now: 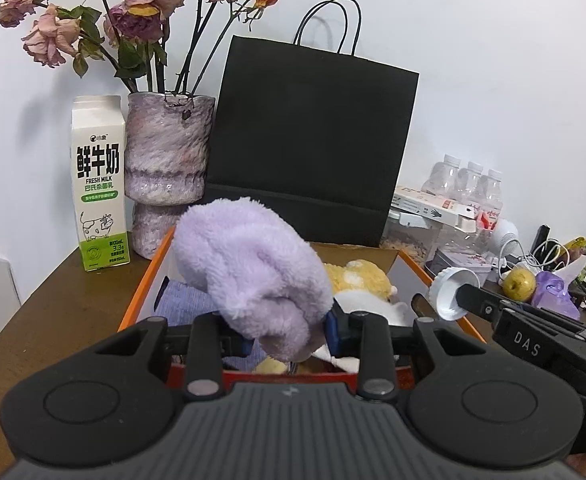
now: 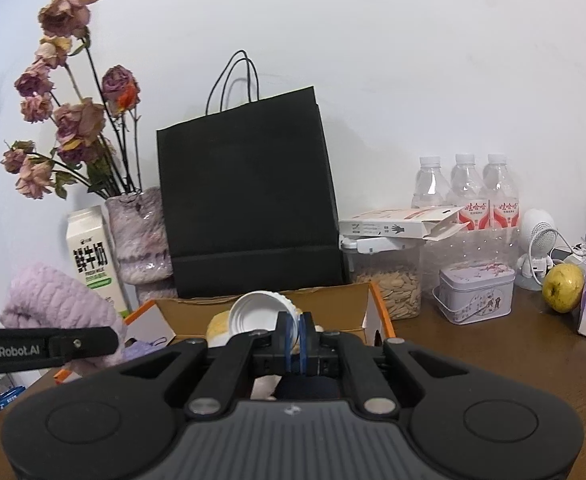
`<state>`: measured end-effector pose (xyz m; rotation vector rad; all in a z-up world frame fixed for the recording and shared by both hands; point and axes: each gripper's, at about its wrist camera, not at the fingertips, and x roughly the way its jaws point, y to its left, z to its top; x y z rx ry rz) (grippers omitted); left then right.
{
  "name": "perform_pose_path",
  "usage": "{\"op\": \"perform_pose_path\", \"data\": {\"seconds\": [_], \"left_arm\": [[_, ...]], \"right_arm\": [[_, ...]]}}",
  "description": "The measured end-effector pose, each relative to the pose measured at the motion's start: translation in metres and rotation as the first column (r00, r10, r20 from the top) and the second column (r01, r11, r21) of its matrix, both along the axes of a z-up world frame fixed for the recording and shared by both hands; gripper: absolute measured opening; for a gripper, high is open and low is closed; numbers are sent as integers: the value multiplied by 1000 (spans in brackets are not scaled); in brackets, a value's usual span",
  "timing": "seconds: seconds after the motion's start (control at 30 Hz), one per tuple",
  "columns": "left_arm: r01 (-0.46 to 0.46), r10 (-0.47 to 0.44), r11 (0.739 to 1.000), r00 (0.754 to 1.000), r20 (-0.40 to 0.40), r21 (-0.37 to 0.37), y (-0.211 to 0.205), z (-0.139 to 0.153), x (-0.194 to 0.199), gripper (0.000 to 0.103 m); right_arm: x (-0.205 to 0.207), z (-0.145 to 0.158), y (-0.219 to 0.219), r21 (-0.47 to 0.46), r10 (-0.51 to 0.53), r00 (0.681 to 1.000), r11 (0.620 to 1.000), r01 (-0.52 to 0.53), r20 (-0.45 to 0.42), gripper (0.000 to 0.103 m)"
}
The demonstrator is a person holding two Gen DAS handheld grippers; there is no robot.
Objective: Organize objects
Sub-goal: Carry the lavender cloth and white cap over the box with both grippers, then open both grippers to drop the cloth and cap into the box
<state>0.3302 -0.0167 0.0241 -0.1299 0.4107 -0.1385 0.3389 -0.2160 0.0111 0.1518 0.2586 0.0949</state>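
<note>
Surface: brown wooden table (image 2: pixel 473 360) against a white wall (image 2: pixel 413 60); cluttered along the back
Left gripper (image 1: pixel 289 334): nearest in the left wrist view; fingers pinched on a fluffy lilac cloth (image 1: pixel 253 276), held above the box; from the right wrist view the same cloth bulges at the left edge over the left gripper's black finger
Right gripper (image 2: pixel 297 340): blue pads nearly together, clamped on the rim of a white lid (image 2: pixel 259 314); lid tilted, its hollow side facing the camera, above the box
Box: orange-edged cardboard box (image 1: pixel 141 292) just beyond both grippers; inside lie a yellow plush toy (image 1: pixel 361 274), a bluish fabric piece (image 1: pixel 181 302) and something white I cannot identify
Behind the box: black paper bag (image 2: pixel 249 200) upright, touching the wall; to its left a mottled pink vase (image 1: pixel 165 168) of dried roses, then a milk carton (image 1: pixel 99 188)
Right side, farther: seed jar (image 2: pixel 389 280), small tin (image 2: pixel 475 294), three water bottles (image 2: pixel 467 188), yellow-green fruit (image 2: pixel 563 286)
</note>
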Motion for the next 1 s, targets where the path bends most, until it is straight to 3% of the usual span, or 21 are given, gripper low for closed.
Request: {"op": "perform_pose_path", "data": {"seconds": [1.0], "left_arm": [[-23,24,998,999,-32,50,-2,-17,81,33]], "right_arm": [[77,-18,-13,-51,11,998,999,-14,-69,5]]}}
